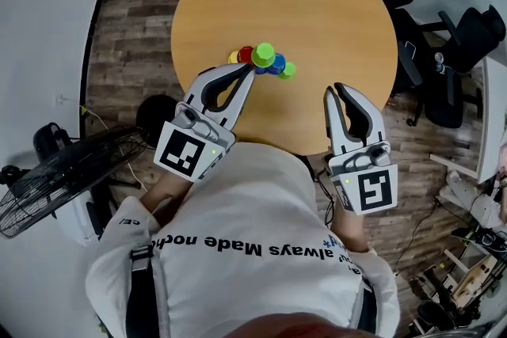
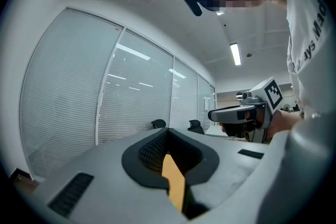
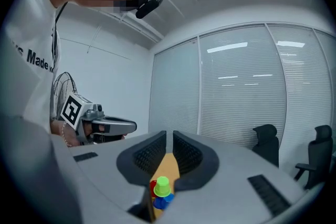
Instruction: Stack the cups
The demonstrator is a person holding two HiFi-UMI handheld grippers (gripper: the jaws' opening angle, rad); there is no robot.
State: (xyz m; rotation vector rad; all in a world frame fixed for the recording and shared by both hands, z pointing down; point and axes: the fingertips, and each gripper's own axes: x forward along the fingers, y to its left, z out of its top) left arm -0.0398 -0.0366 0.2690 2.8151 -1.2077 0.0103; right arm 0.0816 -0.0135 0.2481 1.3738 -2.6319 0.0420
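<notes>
My left gripper point(image 1: 249, 73): closed, empty, just near-side of the cups point(image 1: 264, 58) clustered mid-table point(image 1: 333, 20). My right gripper point(image 1: 337, 91): all but closed, empty, well right. I should open wide before reaching one cup.

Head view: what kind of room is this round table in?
It looks like an office meeting room, most likely. There is a round wooden table, black office chairs on wheels stand beside it, and the walls are glass panels with blinds, like offices often have.
</notes>
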